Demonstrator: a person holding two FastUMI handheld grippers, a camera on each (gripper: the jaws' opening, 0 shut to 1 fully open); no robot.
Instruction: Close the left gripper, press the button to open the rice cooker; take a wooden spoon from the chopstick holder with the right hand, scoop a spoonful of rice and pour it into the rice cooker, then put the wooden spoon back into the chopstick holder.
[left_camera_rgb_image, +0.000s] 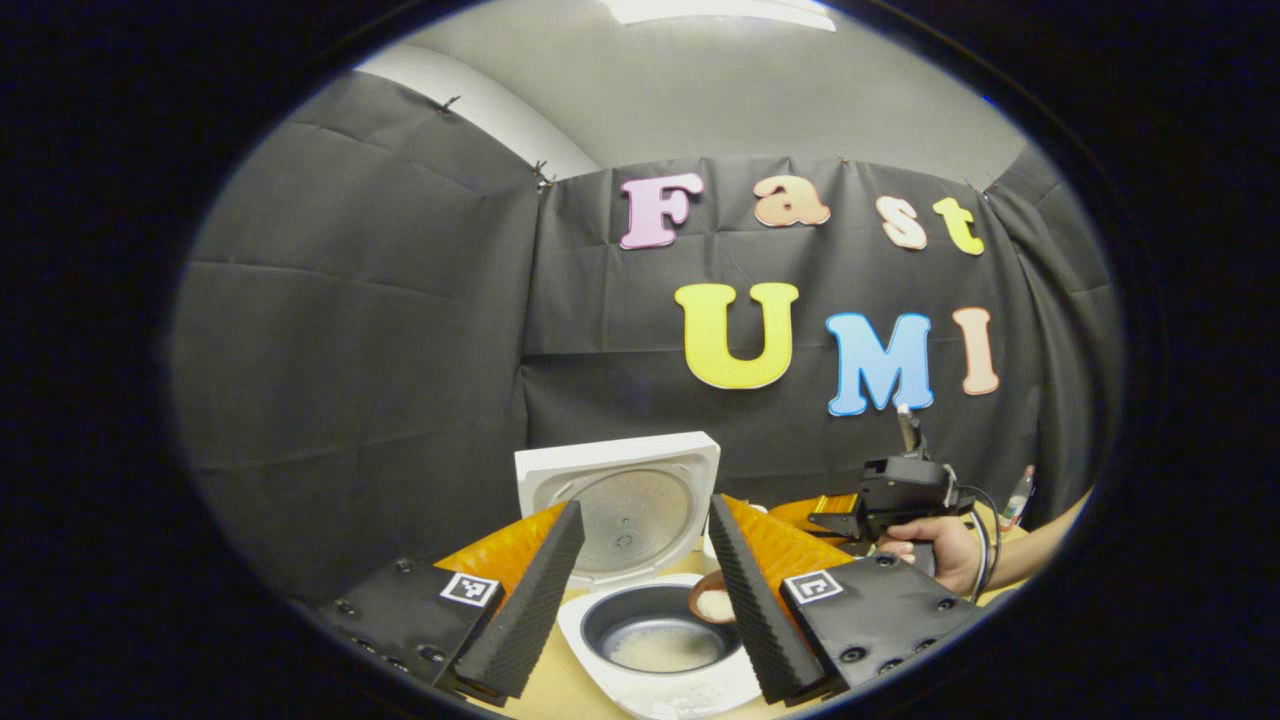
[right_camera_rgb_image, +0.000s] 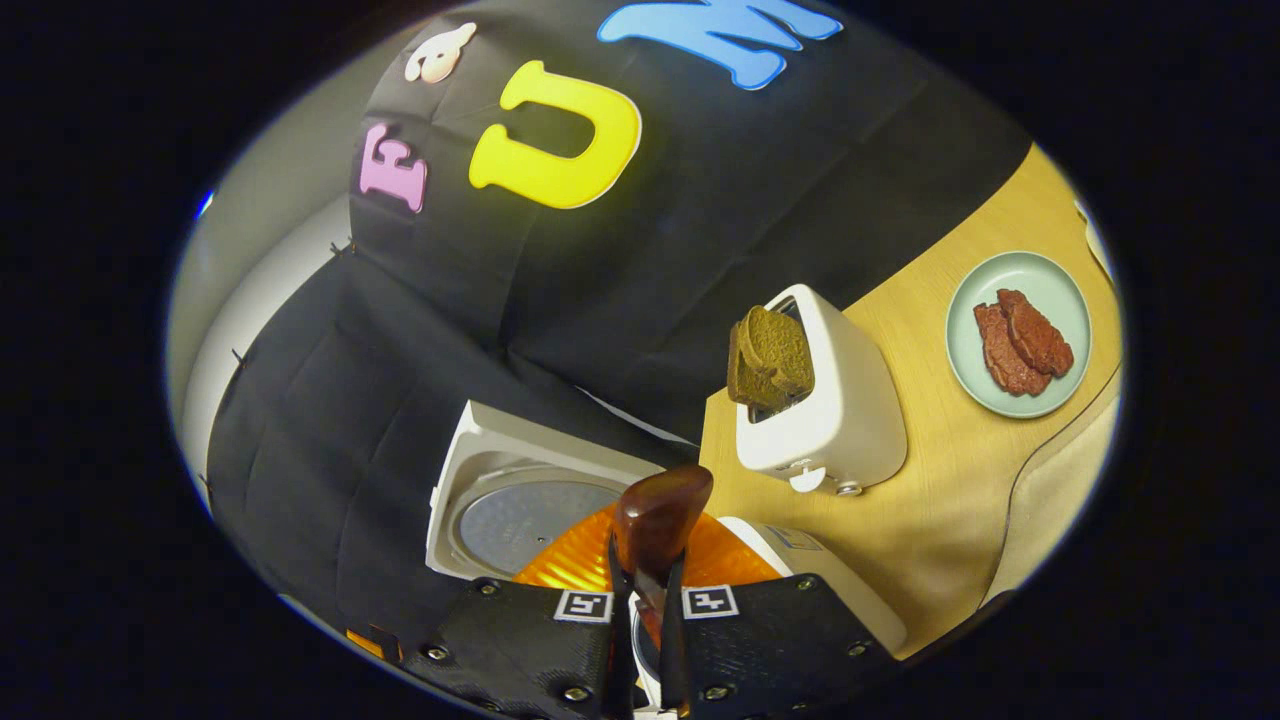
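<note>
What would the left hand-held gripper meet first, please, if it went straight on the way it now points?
Probably the raised lid of the open rice cooker, which stands straight ahead between the left hand-held gripper fingers; depth is uncertain.

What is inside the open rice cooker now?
The rice cooker pot holds a thin layer of rice on its bottom. The wooden spoon, carrying rice, hangs over its rim; the left gripper finger covers the pot's right side.
</note>
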